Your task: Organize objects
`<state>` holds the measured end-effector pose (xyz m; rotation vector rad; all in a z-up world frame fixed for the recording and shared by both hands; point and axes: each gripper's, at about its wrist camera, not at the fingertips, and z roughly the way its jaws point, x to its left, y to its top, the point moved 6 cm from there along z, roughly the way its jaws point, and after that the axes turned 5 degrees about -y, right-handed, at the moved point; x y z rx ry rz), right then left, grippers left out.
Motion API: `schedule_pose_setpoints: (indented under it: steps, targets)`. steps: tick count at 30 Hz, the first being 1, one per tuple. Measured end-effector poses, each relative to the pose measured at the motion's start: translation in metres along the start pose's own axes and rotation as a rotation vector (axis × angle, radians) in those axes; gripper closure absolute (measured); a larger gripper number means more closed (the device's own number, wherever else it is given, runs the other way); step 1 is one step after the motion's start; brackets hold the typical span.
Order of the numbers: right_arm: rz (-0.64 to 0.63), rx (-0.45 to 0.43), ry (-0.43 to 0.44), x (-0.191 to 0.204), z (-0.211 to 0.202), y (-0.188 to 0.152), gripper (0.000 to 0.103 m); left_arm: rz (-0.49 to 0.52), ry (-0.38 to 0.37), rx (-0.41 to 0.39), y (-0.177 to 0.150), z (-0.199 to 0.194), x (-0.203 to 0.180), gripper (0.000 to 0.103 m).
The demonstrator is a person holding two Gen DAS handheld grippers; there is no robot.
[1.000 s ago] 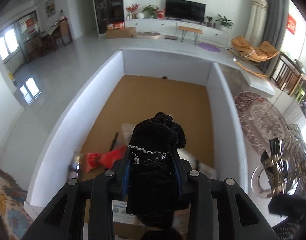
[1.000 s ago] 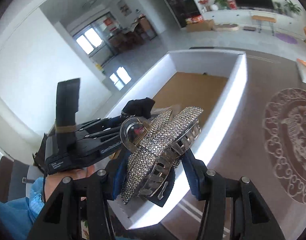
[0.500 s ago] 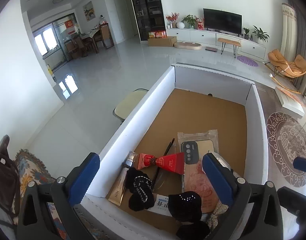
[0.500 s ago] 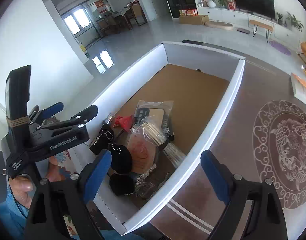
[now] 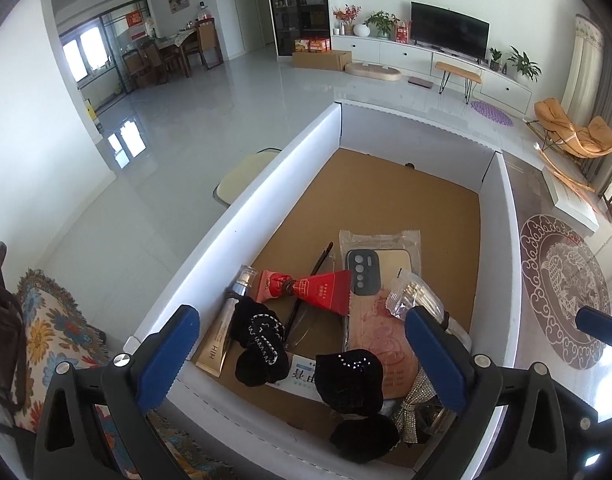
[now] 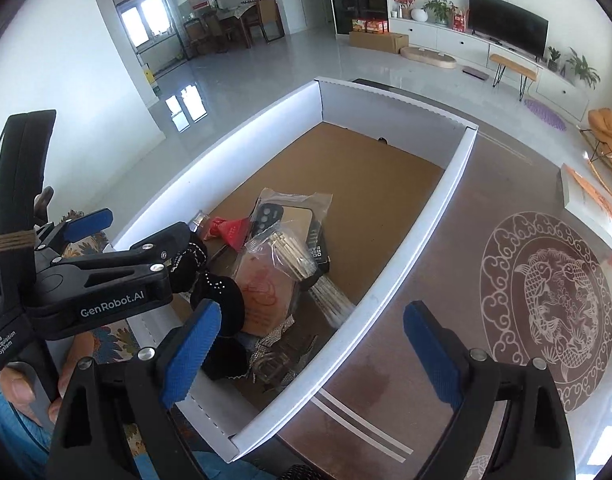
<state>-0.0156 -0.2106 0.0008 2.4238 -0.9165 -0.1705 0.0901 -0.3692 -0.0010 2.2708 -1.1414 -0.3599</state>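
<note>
"GenRobot.AI" on left hand-held gripper [image 6: 106,224], "HIH" gold tube [image 5: 218,340] below it, both jaws just sprung wide, empty, right hand-held gripper [image 6: 310,354] over white box [image 5: 234,224], black scrunchies [image 5: 262,344] and rhinestone clip [image 5: 416,412] inside.

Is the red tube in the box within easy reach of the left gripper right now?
Probably yes. The left gripper is open and empty above the box, and the red tube lies on top, uncovered.
</note>
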Motion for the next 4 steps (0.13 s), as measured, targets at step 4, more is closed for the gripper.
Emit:
schedule_pose_setpoints:
  steps: [4]
  targets:
    - [-0.007,-0.006,-0.002,0.0008,-0.001,-0.0002,0.01,-0.021,0.03,-0.047,0.0019,-0.0055,0.0028,0.0]
